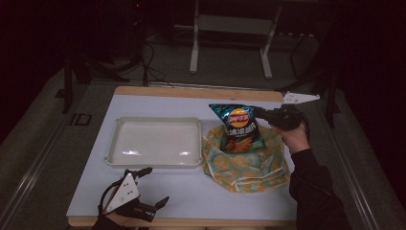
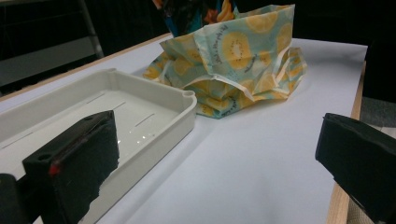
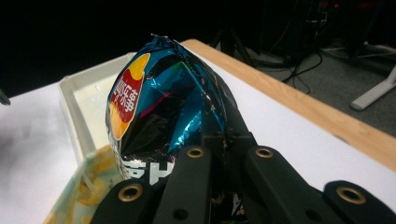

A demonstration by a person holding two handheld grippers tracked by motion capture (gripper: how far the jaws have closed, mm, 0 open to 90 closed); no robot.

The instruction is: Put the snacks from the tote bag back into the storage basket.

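Right gripper (image 1: 258, 113) pinches chip bag (image 1: 238, 128) by top seam, bag hanging above cloth bag (image 1: 249, 165) beneath it. Left gripper (image 1: 151, 187) idle, jaws wide. Step: lifting out; next likely carry leftward to tray (image 1: 155, 163).

red-and-yellow lay's roundel with chinese characters on the blue chip bag (image 1: 240, 127)

The left gripper (image 2: 215, 168) hangs low over the white table (image 2: 261, 154) with its two black jaws wide apart and nothing between them. The left jaw stands in front of the white tray (image 2: 187, 109), whose near corner lies just beside a crumpled cloth bag (image 2: 243, 65) printed with yellow fruit slices. A blue packet (image 2: 196, 11) shows above the bag's mouth, mostly cut off by the top edge.
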